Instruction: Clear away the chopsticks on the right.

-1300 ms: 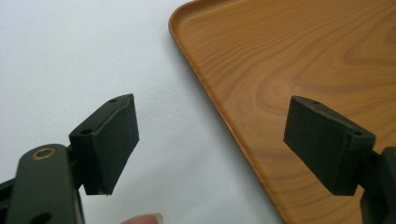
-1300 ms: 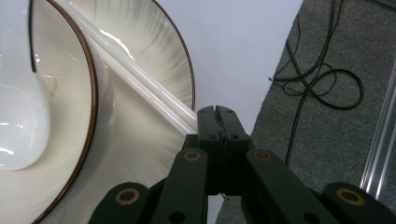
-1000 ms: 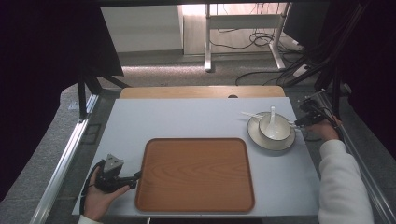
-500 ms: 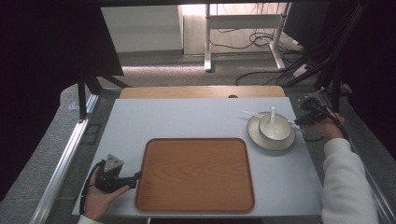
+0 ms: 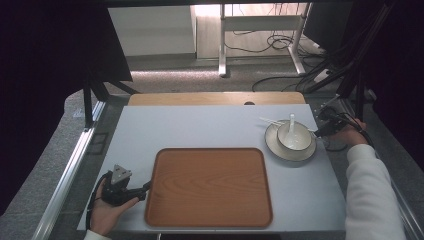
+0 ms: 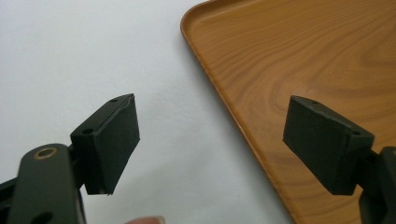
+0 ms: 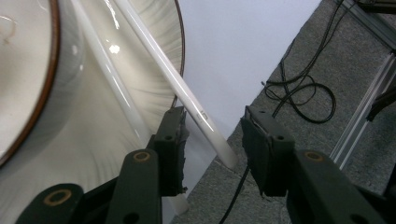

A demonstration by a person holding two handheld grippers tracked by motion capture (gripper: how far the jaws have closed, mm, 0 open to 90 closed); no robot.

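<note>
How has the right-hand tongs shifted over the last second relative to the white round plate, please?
Yes, slightly: the right-hand tongs have drawn back a little from the white round plate, toward the table's far right corner, jaws open around a white chopstick.

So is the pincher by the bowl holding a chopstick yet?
Not yet. The right gripper has its jaws open around the end of one chopstick, without squeezing it. The left gripper holds nothing.

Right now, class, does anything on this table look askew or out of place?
Mostly tidy. The one oddity: two white chopsticks lie across the plate beside the bowl, their ends jutting past the table edge, one between the open right gripper's fingers. Nothing looks spilled or broken.
</note>
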